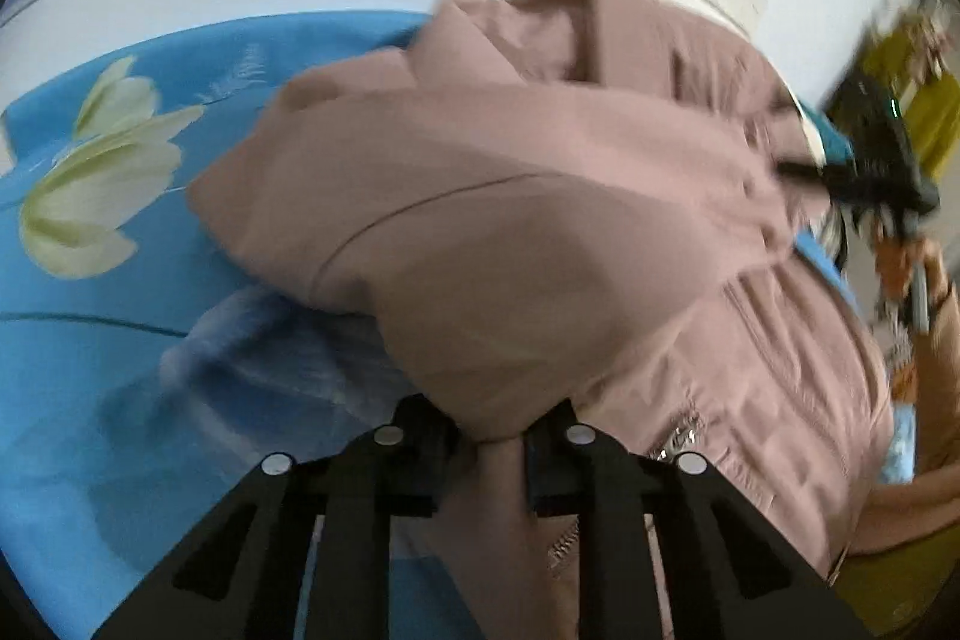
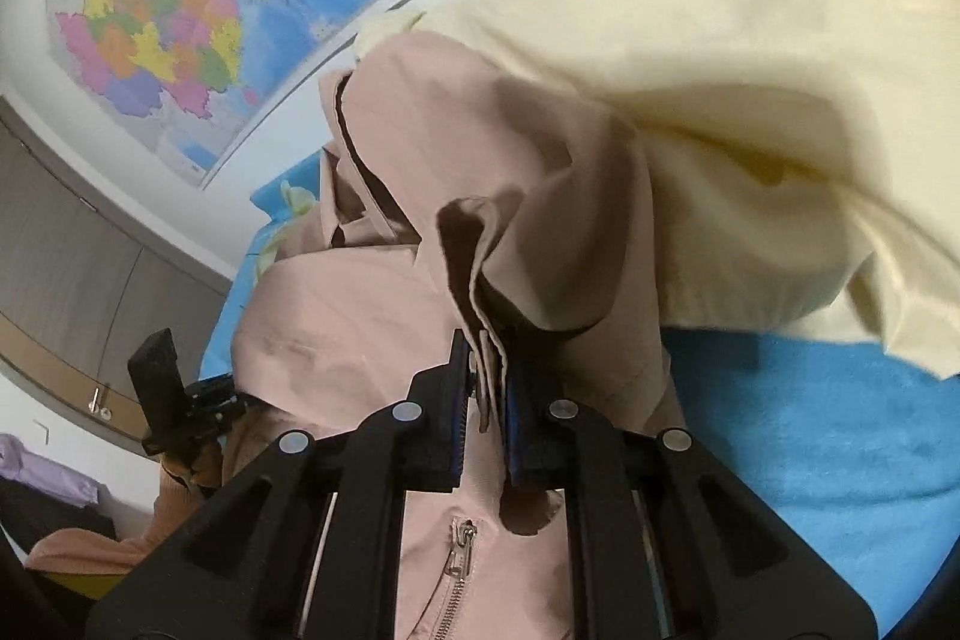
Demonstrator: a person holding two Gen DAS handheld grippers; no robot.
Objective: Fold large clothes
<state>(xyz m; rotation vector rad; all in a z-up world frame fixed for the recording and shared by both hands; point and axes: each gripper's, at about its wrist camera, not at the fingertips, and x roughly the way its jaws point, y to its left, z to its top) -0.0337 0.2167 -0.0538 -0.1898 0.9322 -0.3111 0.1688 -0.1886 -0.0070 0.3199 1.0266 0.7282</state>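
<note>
Over on the left, the blue bedsheet [image 1: 90, 370] spreads out with a pale cream flower [image 1: 96, 172] printed on it, and a white wall rises behind. The dusty-pink jacket [image 1: 510, 220] is bunched up and lifted off the sheet in the middle of the bed. The left gripper [image 1: 489, 451] has its fingers clenched on a gathered fold of that jacket, the cloth pinched tight between the two black pads. A metal zipper [image 1: 678, 439] runs just beside the pinch, to its right.

Further right in the left wrist view, the other gripper [image 1: 864, 184] is blurred at the jacket's far edge.

From the right wrist, a colourful wall map [image 2: 180, 10] hangs at the upper left, above grey cabinet doors [image 2: 66, 250]. The right gripper [image 2: 486, 400] is closed on a doubled edge of the pink jacket [image 2: 420, 160], the layers sandwiched between its blue-lined pads. A zipper pull [image 2: 462, 550] hangs below the grip. To the right a cream-yellow garment [image 2: 720, 70] lies on the blue sheet [image 2: 810, 430], touching the jacket.
</note>
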